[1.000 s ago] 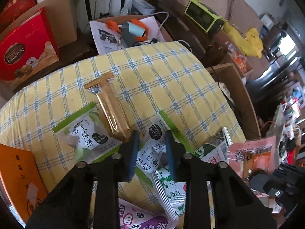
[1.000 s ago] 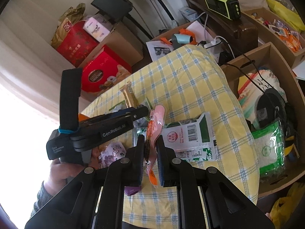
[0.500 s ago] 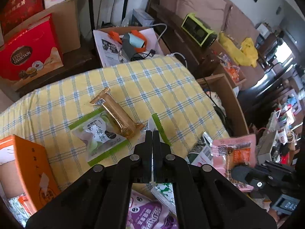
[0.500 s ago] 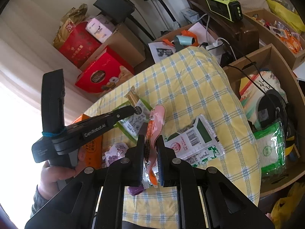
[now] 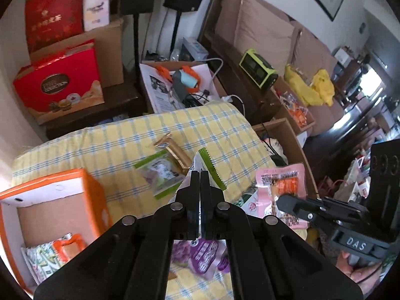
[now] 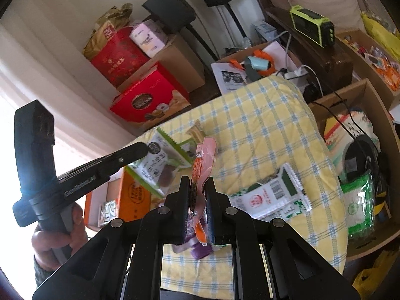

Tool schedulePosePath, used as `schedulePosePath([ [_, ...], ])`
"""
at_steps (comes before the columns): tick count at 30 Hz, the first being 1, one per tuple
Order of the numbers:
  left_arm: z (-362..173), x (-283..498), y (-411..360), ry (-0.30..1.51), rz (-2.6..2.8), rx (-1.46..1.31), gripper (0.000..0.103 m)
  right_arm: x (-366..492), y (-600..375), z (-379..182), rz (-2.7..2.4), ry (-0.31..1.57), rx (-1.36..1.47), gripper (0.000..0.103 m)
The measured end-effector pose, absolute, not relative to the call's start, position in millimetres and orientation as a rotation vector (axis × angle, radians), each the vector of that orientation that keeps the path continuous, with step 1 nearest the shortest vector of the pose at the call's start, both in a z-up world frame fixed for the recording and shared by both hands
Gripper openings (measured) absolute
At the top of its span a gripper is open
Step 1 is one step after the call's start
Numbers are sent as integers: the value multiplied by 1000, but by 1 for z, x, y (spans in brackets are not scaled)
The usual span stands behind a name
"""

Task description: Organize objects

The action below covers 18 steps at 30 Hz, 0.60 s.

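A green-edged white snack packet [image 6: 160, 165] is held aloft, clamped in the left gripper [image 5: 200, 175], above the yellow checked cloth [image 6: 262, 130]. A pink sausage packet [image 5: 280, 187] is pinched in the right gripper [image 6: 197, 187], marked "DAS", right of the "GenRobot.AI" left gripper

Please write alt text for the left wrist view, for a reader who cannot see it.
The left gripper is shut on a green-edged white snack packet, held above a yellow checked cloth. An open orange box is at left; the right gripper holds a pink packet.
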<state>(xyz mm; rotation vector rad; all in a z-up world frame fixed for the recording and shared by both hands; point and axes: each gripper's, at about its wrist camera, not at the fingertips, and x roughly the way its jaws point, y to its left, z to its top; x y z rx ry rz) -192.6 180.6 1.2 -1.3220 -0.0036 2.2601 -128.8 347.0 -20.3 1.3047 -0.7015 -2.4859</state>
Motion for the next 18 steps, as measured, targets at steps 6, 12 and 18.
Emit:
schedulePosePath([
  [6, 14, -182, 149, -37, 2296, -1302, 0, -135, 323, -10, -2461, -662, 1290, 11],
  [12, 29, -174, 106, -69, 2342, -1289, 0, -139, 289, -2, -2420, -612, 1277, 11],
  [18, 35, -171, 65, -116, 2405, -1285, 0, -144, 252, 2, -2377, -553, 1265, 11],
])
